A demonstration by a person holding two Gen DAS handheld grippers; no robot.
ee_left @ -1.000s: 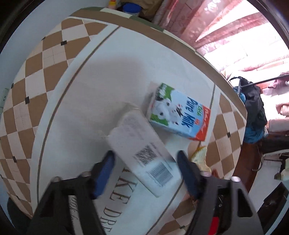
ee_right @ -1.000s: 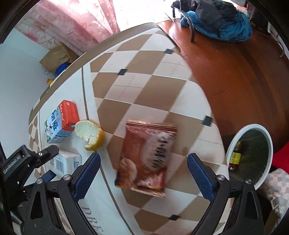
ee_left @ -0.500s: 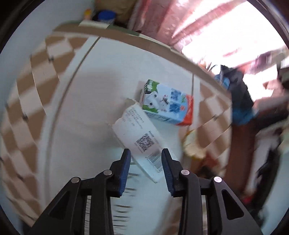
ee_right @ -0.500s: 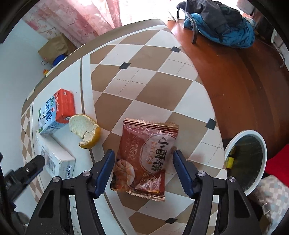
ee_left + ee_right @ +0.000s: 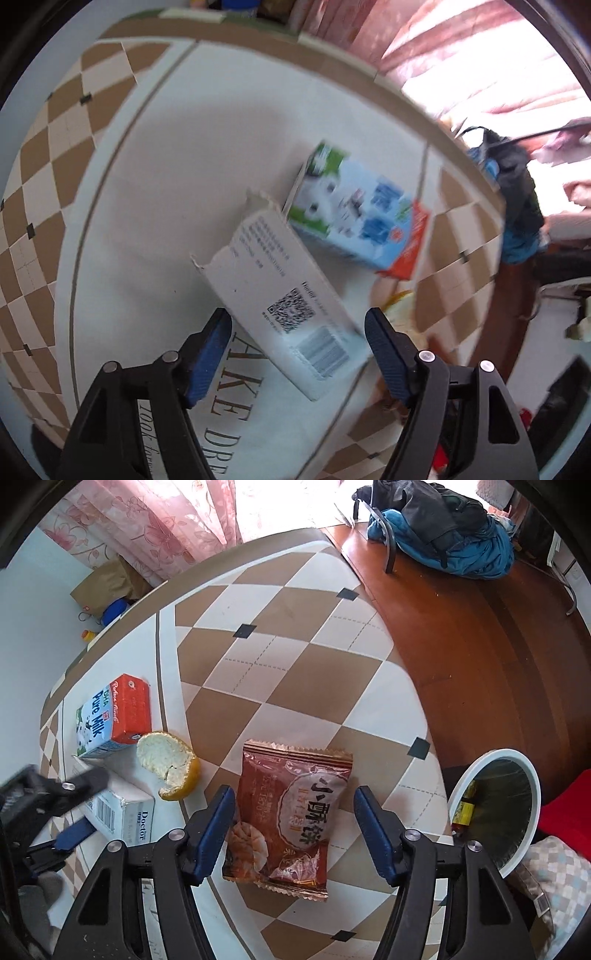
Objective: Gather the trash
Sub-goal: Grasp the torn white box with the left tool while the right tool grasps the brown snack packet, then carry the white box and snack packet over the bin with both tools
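Note:
A red snack packet [image 5: 291, 812] lies flat on the checked tablecloth [image 5: 295, 664]. My right gripper [image 5: 293, 794] points down over it, fingers on either side, a small gap at the right pad. A white box [image 5: 273, 280] with a QR code and barcode lies between the spreading fingers of my left gripper [image 5: 297, 325], whose jaws are opening and do not press it. In the right wrist view the left gripper [image 5: 85, 808] is blurred over the white box [image 5: 125, 812]. A milk carton [image 5: 358, 214] [image 5: 107, 716] and an orange peel [image 5: 168, 766] lie beside the box.
A white-rimmed bin [image 5: 495, 753] with a bottle inside stands on the wooden floor [image 5: 480, 646] past the table's right edge. A chair with blue and black clothing [image 5: 443, 528] stands further off. A paper bag [image 5: 107, 583] and pink curtains [image 5: 166, 528] lie beyond the far edge.
The left jaws narrowed above the white box half a second ago, then spread wide again around it. The right jaws came in from wide to frame the snack packet and have stayed so.

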